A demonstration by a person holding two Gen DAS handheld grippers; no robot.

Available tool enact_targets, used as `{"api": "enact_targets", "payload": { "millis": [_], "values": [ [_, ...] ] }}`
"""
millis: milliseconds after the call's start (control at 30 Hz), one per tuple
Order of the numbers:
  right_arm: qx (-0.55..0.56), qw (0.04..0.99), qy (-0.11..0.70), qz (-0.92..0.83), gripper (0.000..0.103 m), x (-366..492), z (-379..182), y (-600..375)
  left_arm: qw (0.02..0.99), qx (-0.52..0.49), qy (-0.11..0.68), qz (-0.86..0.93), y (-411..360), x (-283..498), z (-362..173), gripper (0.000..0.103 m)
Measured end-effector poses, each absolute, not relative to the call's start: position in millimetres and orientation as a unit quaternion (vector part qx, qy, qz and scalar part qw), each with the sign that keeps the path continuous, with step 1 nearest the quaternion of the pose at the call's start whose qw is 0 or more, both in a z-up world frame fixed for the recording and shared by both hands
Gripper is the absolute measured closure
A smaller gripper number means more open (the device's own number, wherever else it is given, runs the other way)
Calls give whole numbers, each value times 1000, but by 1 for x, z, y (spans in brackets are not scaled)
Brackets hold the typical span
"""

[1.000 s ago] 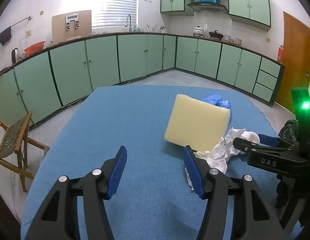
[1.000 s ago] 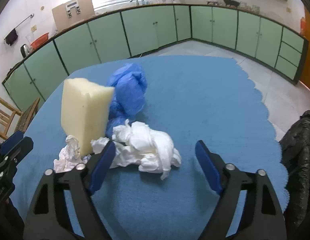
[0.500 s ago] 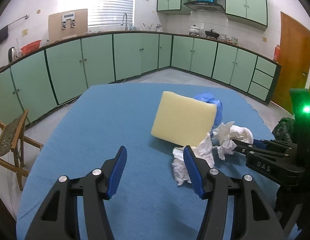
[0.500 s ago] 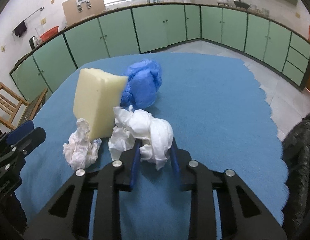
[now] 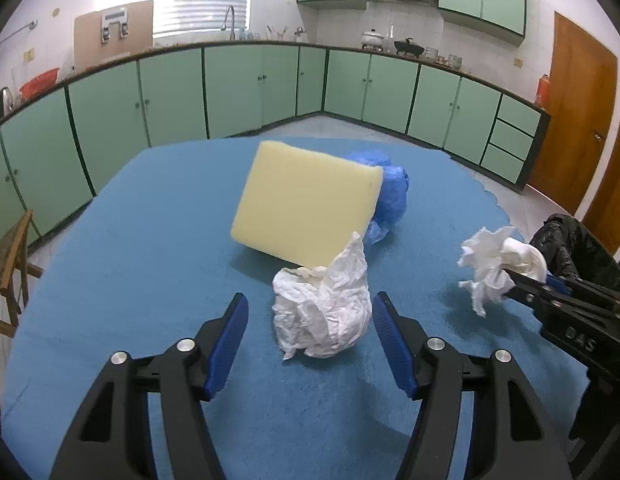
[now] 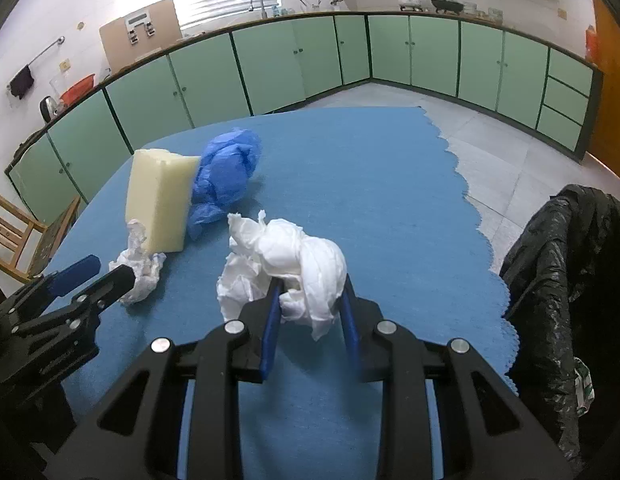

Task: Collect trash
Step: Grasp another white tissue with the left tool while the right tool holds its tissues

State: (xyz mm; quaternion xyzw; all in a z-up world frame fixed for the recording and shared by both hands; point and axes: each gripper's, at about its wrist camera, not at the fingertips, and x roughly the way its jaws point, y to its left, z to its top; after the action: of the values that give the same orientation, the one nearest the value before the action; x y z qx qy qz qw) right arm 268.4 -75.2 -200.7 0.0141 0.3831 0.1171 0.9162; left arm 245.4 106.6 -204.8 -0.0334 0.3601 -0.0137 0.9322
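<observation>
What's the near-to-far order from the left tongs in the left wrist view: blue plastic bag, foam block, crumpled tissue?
1. crumpled tissue, between the open left tongs.
2. foam block, just behind it.
3. blue plastic bag, behind the block, right.

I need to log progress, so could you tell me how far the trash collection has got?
Nothing visibly sits in the black bin bag yet. The right gripper is shut on one tissue wad. The open left gripper straddles a second wad. The yellow sponge and blue plastic bag remain on the table.
</observation>
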Motion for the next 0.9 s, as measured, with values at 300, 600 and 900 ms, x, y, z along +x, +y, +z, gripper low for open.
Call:
{"api": "enact_targets", "payload": {
  "millis": [300,600,900],
  "values": [
    [19,914,386,120,76,263,-207,-78,922,-44,385,-23,105,256,-215,77],
    [13,919,373,130,76,250,-191,-76,928,-40,369,-23,106,236,-198,90],
    [15,922,363,137,76,227,-173,-71,934,-35,354,-29,105,208,-175,91]
  ]
}}
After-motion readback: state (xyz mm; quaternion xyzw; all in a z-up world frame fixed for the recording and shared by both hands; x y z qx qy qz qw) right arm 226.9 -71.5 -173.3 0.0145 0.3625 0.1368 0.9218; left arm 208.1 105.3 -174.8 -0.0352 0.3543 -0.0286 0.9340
